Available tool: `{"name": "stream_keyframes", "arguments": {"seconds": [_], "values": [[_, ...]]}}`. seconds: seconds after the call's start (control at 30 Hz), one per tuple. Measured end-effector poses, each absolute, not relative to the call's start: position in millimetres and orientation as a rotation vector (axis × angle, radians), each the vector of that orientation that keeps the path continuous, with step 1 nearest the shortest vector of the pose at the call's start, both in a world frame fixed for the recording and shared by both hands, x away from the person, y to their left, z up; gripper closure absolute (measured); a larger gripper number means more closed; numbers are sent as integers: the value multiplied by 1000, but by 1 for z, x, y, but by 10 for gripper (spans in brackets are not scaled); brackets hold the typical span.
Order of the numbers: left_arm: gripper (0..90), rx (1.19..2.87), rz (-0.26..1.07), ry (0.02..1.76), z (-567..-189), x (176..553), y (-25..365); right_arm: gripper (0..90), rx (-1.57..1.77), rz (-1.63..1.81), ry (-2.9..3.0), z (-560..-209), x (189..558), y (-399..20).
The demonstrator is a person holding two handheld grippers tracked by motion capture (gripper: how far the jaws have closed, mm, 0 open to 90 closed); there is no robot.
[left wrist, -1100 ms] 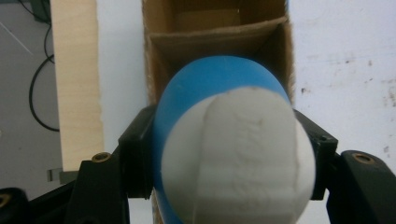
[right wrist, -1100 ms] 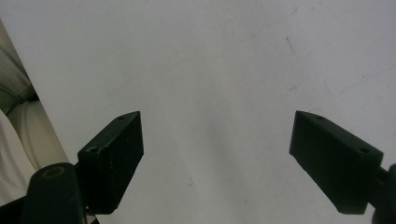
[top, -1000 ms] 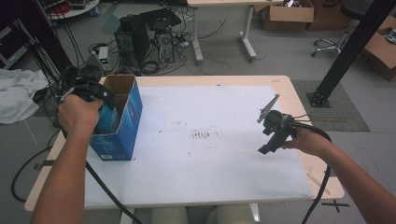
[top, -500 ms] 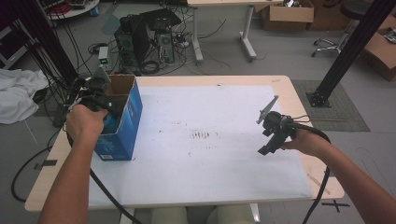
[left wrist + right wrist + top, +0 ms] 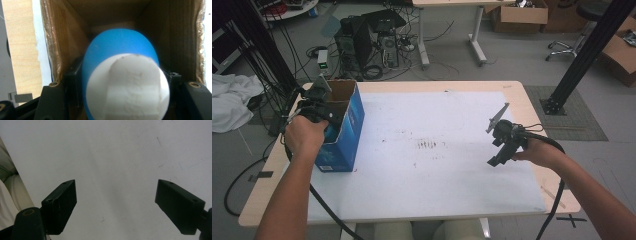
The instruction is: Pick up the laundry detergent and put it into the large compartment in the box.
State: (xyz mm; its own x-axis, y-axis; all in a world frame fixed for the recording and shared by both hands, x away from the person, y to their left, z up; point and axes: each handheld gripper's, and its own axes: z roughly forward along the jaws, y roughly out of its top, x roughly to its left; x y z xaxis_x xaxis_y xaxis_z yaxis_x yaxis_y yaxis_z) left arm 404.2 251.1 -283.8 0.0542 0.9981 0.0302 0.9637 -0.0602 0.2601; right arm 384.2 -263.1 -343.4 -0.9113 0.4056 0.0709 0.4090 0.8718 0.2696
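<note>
High view: left gripper [image 5: 314, 107] over open blue cardboard box [image 5: 343, 125], frame left; right gripper [image 5: 504, 145] at right.
Left gripper view: jaws clamp smooth blue-white rounded object [image 5: 125, 77] inside box.
Right gripper view: jaws wide, w/ nothing between, above scuffed white tabletop [image 5: 120, 152].

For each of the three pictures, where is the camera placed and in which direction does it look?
High view: above the person's side, looking forward and down on the table; both forearms show.
Left gripper view: on the left gripper, looking into the cardboard box; its fingers clamp a blue and white object.
Right gripper view: on the right gripper, facing the white tabletop, fingers apart.
Shared: the high view also shows the box and both grippers.
</note>
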Motion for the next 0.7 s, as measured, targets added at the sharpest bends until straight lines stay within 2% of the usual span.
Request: {"name": "stream_keyframes", "arguments": {"seconds": [0.7], "values": [[327, 2075, 280, 2004, -271, 398, 256, 174, -653, -460, -3032, -339, 382, -260]]}}
